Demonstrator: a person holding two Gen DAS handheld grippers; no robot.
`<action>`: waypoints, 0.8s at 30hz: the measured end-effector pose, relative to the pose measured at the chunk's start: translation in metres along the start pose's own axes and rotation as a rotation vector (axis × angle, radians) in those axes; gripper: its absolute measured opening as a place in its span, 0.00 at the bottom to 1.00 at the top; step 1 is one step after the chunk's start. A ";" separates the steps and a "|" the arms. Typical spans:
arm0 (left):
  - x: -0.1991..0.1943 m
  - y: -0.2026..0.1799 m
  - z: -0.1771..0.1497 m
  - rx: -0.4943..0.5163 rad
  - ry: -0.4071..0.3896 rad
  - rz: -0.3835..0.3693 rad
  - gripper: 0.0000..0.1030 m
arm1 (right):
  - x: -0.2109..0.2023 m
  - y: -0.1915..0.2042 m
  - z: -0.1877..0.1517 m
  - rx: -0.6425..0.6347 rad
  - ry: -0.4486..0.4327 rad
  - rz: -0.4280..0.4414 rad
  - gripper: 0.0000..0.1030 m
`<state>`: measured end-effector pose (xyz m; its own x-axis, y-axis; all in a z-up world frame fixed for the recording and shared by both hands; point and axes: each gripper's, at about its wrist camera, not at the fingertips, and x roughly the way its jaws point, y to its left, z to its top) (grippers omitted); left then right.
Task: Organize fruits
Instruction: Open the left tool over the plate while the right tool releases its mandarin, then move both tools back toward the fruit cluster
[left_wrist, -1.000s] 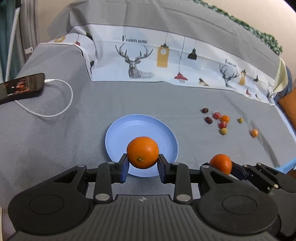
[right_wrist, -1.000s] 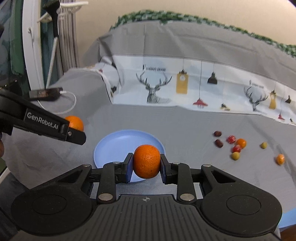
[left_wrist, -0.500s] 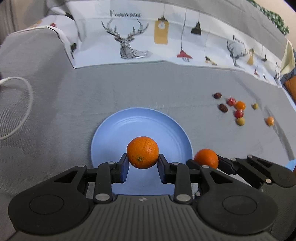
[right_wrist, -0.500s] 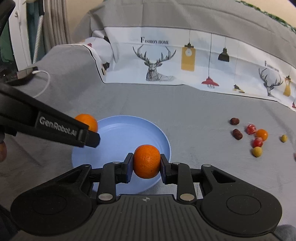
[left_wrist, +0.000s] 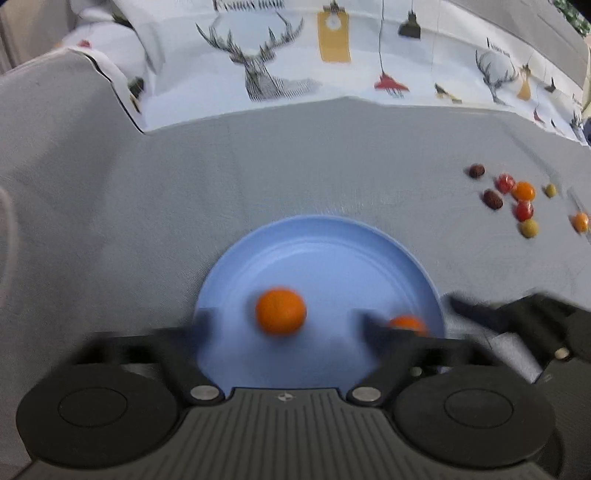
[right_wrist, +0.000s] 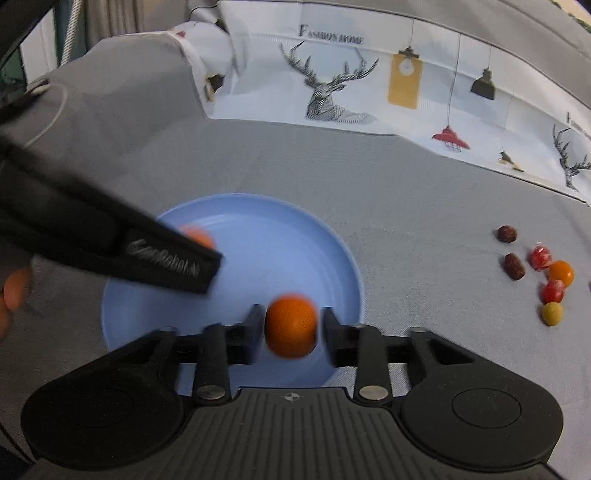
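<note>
Two oranges (left_wrist: 280, 311) (right_wrist: 291, 325) over the plate (left_wrist: 332, 251), on the cloth-covered table (left_wrist: 110, 206); small fruits (left_wrist: 517, 199) cluster well right of plate; printed cloth (left_wrist: 332, 55) behind.

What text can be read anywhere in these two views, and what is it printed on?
"FASHION HOME": on the white printed cloth, above the deer head; the left wrist view shows it cropped at the top edge.
"GenRobot.AI": on the side of the left gripper, blurred but just legible.
A further print at the cloth's right edge is cut off, unreadable.
</note>
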<state>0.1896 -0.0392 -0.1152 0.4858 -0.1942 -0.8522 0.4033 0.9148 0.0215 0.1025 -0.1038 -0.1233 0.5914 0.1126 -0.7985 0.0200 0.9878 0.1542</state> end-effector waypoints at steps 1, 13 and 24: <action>-0.011 0.002 -0.002 -0.010 -0.036 0.014 0.99 | -0.008 -0.002 0.001 0.011 -0.018 -0.011 0.82; -0.129 0.002 -0.077 -0.101 -0.004 0.059 1.00 | -0.137 -0.013 -0.057 0.151 -0.026 0.047 0.98; -0.196 -0.024 -0.109 -0.103 -0.129 0.054 1.00 | -0.216 0.000 -0.071 0.086 -0.217 0.048 0.99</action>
<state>0.0002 0.0155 -0.0059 0.6028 -0.1820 -0.7769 0.2956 0.9553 0.0056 -0.0828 -0.1208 0.0075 0.7527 0.1248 -0.6464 0.0508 0.9680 0.2460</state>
